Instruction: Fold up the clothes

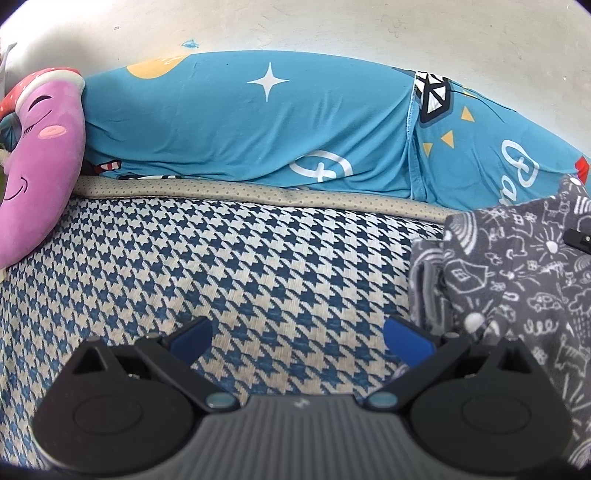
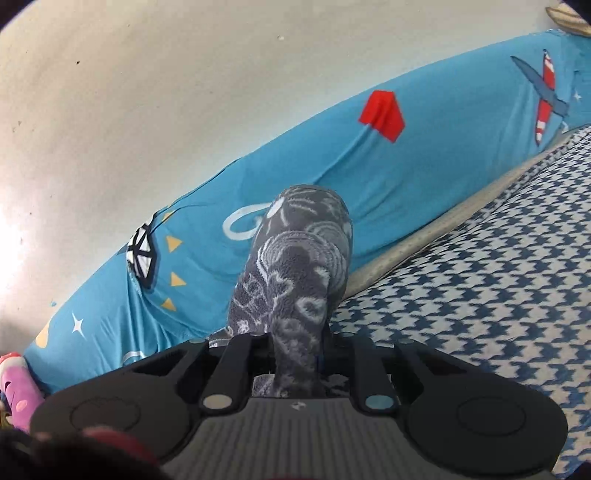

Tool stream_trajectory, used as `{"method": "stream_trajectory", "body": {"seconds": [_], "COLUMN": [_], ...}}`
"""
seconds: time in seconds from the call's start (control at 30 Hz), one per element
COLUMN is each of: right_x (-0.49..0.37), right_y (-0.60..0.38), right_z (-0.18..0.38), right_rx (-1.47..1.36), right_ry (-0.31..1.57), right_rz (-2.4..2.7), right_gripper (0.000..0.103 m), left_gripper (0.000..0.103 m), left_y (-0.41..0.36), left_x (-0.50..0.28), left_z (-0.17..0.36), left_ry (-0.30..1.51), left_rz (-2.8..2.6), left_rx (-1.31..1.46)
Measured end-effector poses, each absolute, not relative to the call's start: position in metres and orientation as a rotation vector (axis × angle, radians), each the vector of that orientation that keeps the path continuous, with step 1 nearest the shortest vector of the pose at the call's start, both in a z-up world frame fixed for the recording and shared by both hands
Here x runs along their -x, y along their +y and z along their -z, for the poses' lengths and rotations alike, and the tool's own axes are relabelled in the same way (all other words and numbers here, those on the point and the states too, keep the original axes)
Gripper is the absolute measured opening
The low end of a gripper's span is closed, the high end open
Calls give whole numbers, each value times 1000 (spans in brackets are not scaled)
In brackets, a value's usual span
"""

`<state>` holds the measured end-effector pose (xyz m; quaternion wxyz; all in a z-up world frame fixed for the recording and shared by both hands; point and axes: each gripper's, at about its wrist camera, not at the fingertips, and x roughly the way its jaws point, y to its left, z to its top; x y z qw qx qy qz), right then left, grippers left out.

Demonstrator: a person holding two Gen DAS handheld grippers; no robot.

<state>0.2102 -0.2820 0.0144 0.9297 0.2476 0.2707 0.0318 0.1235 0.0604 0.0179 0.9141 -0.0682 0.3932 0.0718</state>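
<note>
A grey fleece garment with white doodle prints hangs and bunches at the right of the left wrist view, over the houndstooth bed cover. My left gripper is open and empty, low over the cover, with the garment's edge beside its right blue fingertip. My right gripper is shut on a bunched fold of the same garment, which stands up between the jaws and hides the fingertips. A black tip of the right gripper shows against the garment.
A long blue cartoon-print bolster lies along the white wall at the back of the bed; it also shows in the right wrist view. A pink moon-face plush sits at the left end.
</note>
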Motion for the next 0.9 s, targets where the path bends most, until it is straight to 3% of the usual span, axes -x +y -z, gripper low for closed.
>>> {"method": "stream_trajectory", "body": {"seconds": [0.9], "right_x": [-136], "right_y": [-384], "right_z": [-12], "right_rx": [-556], "right_ry": [567], "right_rz": [190], "right_gripper": [16], "left_gripper": [103], "left_y": [17], "left_x": [-89], "left_z": [-27], "left_ry": [827], "left_rz": [-32], "left_rx": [110]}}
